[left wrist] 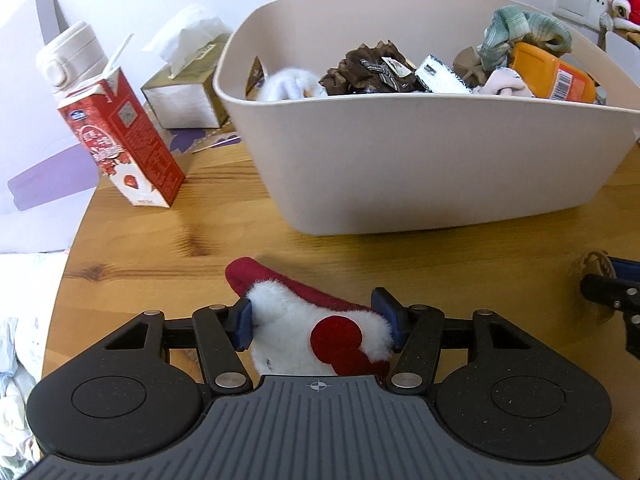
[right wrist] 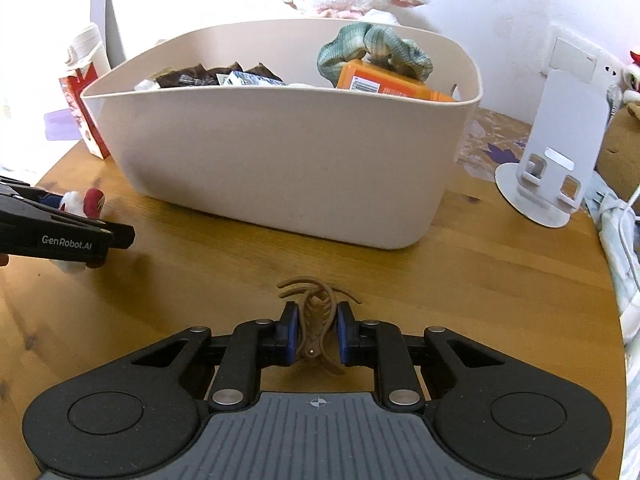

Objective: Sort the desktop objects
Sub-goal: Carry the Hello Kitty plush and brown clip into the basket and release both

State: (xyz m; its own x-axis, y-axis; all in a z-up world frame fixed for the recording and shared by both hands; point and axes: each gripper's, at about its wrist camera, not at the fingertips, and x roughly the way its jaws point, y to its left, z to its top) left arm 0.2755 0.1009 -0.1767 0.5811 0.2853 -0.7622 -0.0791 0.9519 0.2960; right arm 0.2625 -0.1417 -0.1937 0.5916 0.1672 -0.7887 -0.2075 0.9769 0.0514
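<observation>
Left gripper (left wrist: pixel 318 322) clamping red-white plush toy (left wrist: pixel 320 328), right gripper (right wrist: pixel 316 332) pinching brown hair claw (right wrist: pixel 316 320), both just before beige bin (left wrist: pixel 400 152). Lifting clear of rim, releasing over contents.

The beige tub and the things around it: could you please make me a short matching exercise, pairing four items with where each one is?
Things:
1. brown hair claw
2. red and white plush toy
3. orange bottle
4. red milk carton

Places:
A. lying inside the beige tub
B. standing on the wooden table, left of the tub
C. between the pads of the right gripper
D. between the pads of the left gripper

Pairs: 1-C, 2-D, 3-A, 4-B
</observation>
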